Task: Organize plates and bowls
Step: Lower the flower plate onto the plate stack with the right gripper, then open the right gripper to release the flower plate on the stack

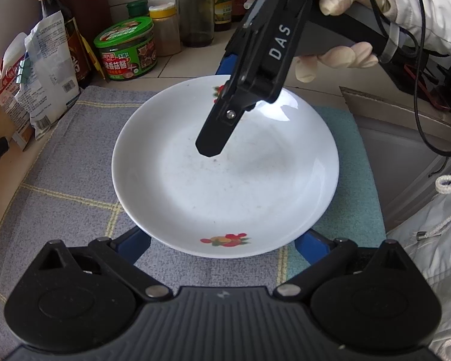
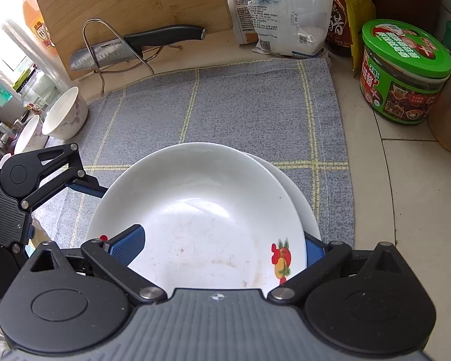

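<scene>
A white plate with fruit prints (image 1: 225, 177) lies on a grey checked cloth (image 1: 60, 162). In the right wrist view the same plate (image 2: 201, 210) rests on a second white plate (image 2: 303, 207) whose rim shows at the right. My right gripper (image 2: 222, 249) grips the plate's near rim: one blue pad (image 2: 129, 246) lies inside the plate, the other (image 2: 314, 252) under its edge. In the left wrist view that gripper (image 1: 210, 147) reaches down onto the plate's far side. My left gripper (image 1: 222, 246) is open, its blue fingers (image 1: 132, 246) straddling the plate's near rim below.
Jars, bottles and a green-lidded tin (image 1: 126, 49) stand behind the cloth. A bagged packet (image 1: 45, 84) leans at the left. Two white bowls (image 2: 64, 114), a knife on a wire rack (image 2: 129, 46) and a wooden cutting board (image 2: 135, 3) sit at the cloth's far edge.
</scene>
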### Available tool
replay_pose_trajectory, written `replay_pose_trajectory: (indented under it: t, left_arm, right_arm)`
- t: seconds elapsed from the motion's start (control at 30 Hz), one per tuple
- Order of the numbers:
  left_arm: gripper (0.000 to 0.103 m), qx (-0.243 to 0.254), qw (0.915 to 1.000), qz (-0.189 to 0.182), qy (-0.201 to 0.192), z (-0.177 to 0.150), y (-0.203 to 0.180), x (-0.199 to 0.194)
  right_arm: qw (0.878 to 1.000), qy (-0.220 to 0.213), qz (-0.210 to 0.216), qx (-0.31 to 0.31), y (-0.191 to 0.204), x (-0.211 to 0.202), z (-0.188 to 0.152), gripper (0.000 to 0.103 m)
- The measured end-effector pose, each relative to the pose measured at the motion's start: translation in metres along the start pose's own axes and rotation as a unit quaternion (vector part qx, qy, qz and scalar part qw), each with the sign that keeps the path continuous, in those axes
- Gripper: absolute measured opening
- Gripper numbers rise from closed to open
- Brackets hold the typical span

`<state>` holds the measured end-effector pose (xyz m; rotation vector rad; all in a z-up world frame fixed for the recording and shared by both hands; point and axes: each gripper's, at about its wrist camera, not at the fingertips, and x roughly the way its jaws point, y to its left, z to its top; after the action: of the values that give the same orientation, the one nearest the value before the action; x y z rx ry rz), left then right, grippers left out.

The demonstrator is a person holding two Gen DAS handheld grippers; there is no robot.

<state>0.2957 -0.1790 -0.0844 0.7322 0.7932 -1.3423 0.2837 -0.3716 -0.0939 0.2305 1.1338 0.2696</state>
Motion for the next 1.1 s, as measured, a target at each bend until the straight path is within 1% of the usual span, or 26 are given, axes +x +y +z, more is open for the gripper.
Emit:
replay_pose_trajectory:
  t: [0.3, 0.5, 0.7, 0.77, 0.9, 0.93, 1.0, 1.1]
  left_arm:
    - [0.101, -0.007, 0.9999, 0.000, -0.007, -0.001, -0.002, -0.003]
    - [0.101, -0.017, 0.9997, 0.000, -0.017, -0.004, -0.004, -0.010]
    - [0.101, -0.030, 0.9993, -0.003, -0.022, -0.005, -0.006, -0.014]
    - [0.101, -0.033, 0.9992, -0.003, -0.023, -0.005, -0.006, -0.015]
    - [0.101, -0.044, 0.9986, -0.011, -0.028, -0.006, -0.004, -0.017]
    - [0.101, -0.045, 0.9985, -0.012, -0.029, -0.006, -0.003, -0.017]
    - [0.101, -0.047, 0.9984, -0.013, -0.030, -0.006, -0.004, -0.017]
    - [0.101, -0.045, 0.9985, -0.011, -0.029, -0.006, -0.005, -0.016]
  right_arm:
    - [1.000, 0.012, -0.014, 0.006, 0.002, 0.000, 0.002, 0.103]
    - [0.999, 0.019, -0.010, 0.024, 0.000, 0.000, 0.004, 0.103]
    - [0.999, 0.013, -0.013, 0.029, 0.000, 0.001, 0.005, 0.103]
    - [0.999, 0.012, -0.026, 0.026, 0.004, 0.001, 0.005, 0.103]
    - [0.997, 0.008, -0.078, -0.021, 0.022, 0.003, 0.001, 0.103]
    - [0.996, 0.006, -0.086, -0.030, 0.024, 0.003, 0.000, 0.103]
    - [0.995, 0.003, -0.088, -0.035, 0.023, 0.003, 0.000, 0.103]
    - [0.996, -0.001, -0.084, -0.025, 0.020, 0.002, 0.001, 0.103]
